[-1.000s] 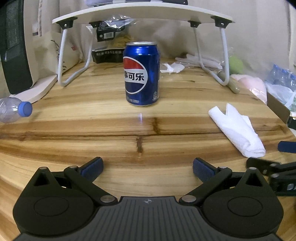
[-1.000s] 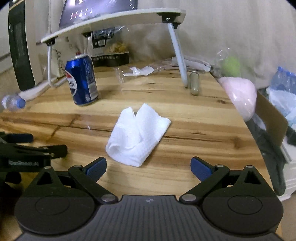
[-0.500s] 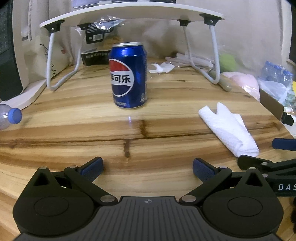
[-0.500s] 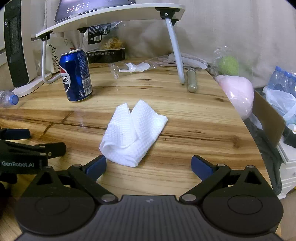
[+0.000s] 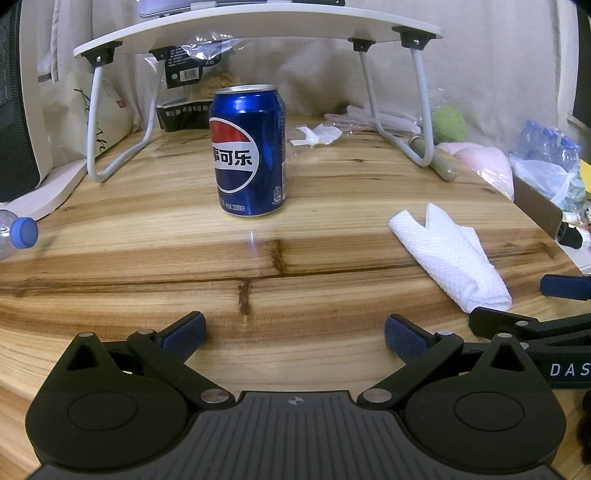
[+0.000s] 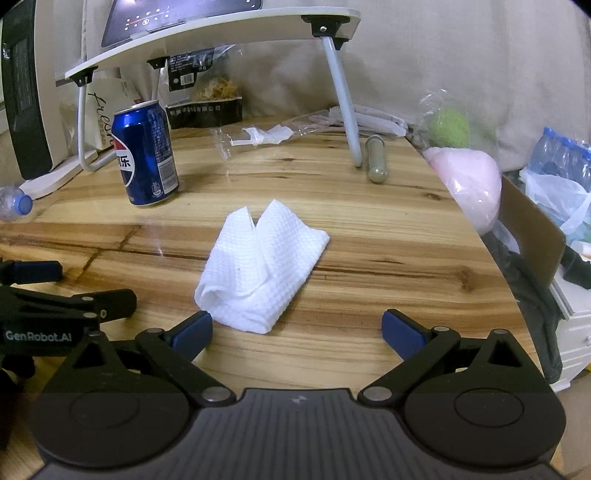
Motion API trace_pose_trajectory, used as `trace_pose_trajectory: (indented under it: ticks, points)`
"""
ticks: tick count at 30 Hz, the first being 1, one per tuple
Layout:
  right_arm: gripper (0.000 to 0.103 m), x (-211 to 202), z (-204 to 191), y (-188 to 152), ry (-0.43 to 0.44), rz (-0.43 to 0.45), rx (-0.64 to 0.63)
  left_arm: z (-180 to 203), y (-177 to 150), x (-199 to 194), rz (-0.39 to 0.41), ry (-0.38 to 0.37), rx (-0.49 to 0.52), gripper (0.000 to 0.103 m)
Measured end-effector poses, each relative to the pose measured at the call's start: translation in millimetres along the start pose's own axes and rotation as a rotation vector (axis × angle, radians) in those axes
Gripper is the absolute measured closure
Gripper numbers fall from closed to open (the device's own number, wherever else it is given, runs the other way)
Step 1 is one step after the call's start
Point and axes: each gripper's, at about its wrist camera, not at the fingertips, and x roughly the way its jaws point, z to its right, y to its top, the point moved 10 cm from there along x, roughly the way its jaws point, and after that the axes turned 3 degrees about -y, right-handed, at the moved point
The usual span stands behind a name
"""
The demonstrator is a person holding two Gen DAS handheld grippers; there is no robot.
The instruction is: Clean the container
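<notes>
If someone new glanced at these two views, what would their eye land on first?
Most likely the blue soda can, standing upright on the wooden table straight ahead of the open left gripper. Next the folded white cloth, lying flat just in front of the open right gripper, close to its left finger. Behind both stands a small white folding desk.

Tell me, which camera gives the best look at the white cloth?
The right wrist view: the white cloth lies whole, near centre, just ahead of the open tongs. The left wrist view shows it off to the right, foreshortened.
</notes>
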Motion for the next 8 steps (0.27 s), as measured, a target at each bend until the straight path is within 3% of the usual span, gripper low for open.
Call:
trace_pose_trajectory:
  ticks: [8]
  points:
    - [0.000, 0.1, 0.5, 0.2, -0.001, 0.000, 0.001, -3.5, -0.7, -0.6, -0.001, -0.008, 0.006, 0.000]
